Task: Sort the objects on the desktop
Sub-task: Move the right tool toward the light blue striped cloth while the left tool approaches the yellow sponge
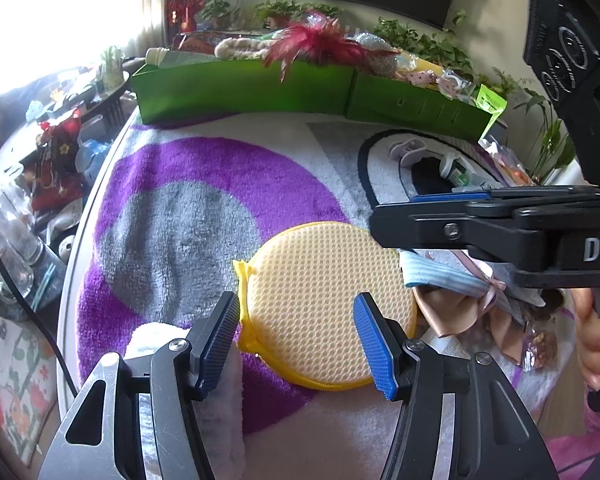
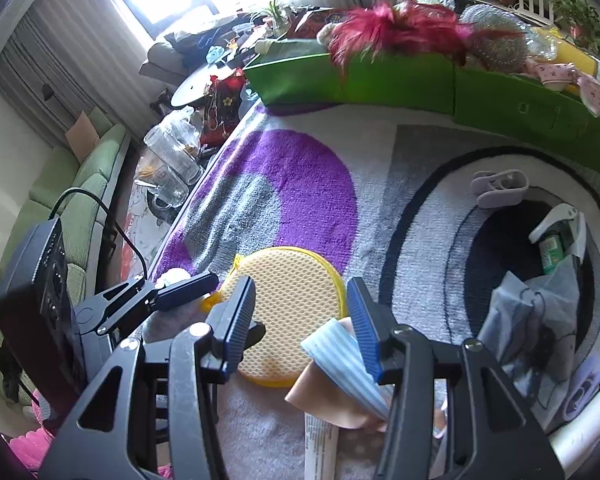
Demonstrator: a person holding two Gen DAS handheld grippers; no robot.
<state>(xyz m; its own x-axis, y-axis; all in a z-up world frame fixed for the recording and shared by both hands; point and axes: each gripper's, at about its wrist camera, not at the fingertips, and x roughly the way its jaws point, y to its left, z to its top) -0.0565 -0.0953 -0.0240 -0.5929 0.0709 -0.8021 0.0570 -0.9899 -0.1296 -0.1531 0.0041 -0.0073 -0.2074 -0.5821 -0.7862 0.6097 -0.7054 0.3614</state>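
A round yellow mesh sponge pad (image 1: 320,304) lies on the purple, grey and white rug (image 1: 188,216). My left gripper (image 1: 296,344) is open, its fingers straddling the pad's near edge. My right gripper (image 2: 300,320) is open just above the same pad (image 2: 288,300), with a blue striped and beige ribbon bow (image 2: 340,372) by its right finger. The bow (image 1: 452,292) lies right of the pad in the left wrist view, under the right gripper's fingers (image 1: 440,224).
A long green tray (image 1: 300,88) filled with a red feather, a silver scrubber and other items stands at the table's far edge. A lilac clip (image 2: 500,188), a white clip and a grey bag (image 2: 536,320) lie to the right. A white cloth (image 1: 156,340) lies left.
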